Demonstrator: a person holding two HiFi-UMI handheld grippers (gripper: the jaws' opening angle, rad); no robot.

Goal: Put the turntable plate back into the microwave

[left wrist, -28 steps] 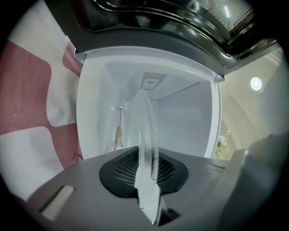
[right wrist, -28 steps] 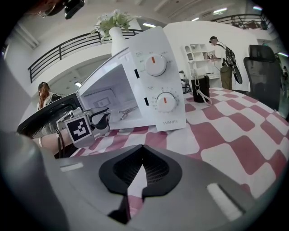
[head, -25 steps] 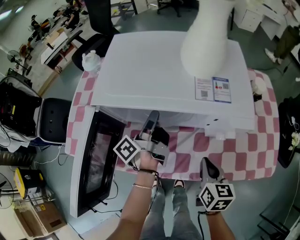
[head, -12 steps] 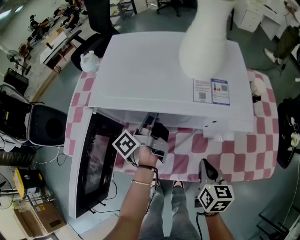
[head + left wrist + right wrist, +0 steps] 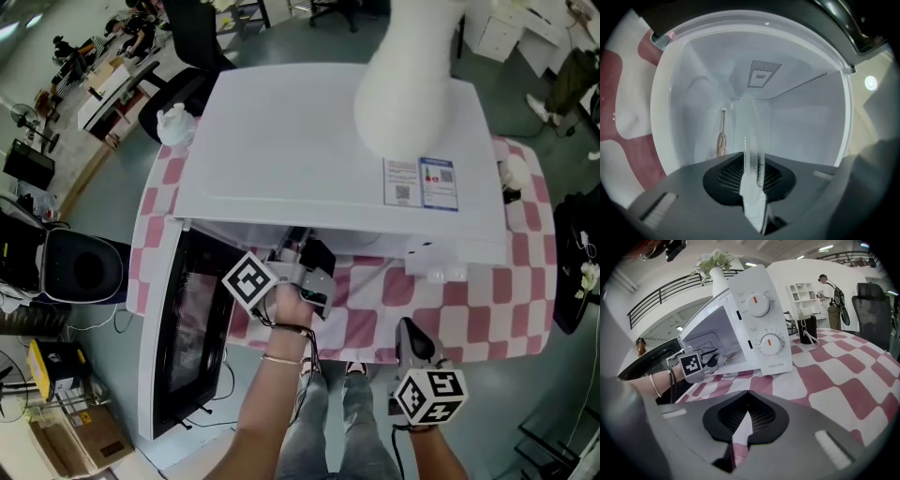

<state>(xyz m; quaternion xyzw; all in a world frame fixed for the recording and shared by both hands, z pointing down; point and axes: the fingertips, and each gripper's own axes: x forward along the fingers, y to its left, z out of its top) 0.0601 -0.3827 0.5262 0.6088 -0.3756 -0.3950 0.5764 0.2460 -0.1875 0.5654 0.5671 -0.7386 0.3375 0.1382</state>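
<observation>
The clear glass turntable plate [image 5: 751, 140] shows edge-on in the left gripper view, clamped between the jaws of my left gripper [image 5: 753, 197]. It reaches into the white microwave's open cavity [image 5: 806, 122]. In the head view my left gripper [image 5: 296, 246] disappears under the microwave's top [image 5: 319, 141], and the plate is hidden there. A small tan hub [image 5: 721, 140] sits on the cavity side towards the tablecloth. My right gripper [image 5: 413, 339] hangs at the table's front edge, shut and empty [image 5: 740, 427]. From there I see the left gripper [image 5: 693, 364] at the cavity mouth.
The microwave door [image 5: 187, 328] hangs open to the left over the table's edge. A white vase [image 5: 412, 84] stands on the microwave. The pink checked tablecloth [image 5: 469, 309] lies in front, with a black cup [image 5: 806, 329] beside the control panel [image 5: 764, 333]. Chairs stand around.
My left gripper has edged a little further towards the cavity with the plate. The right gripper has stayed put.
</observation>
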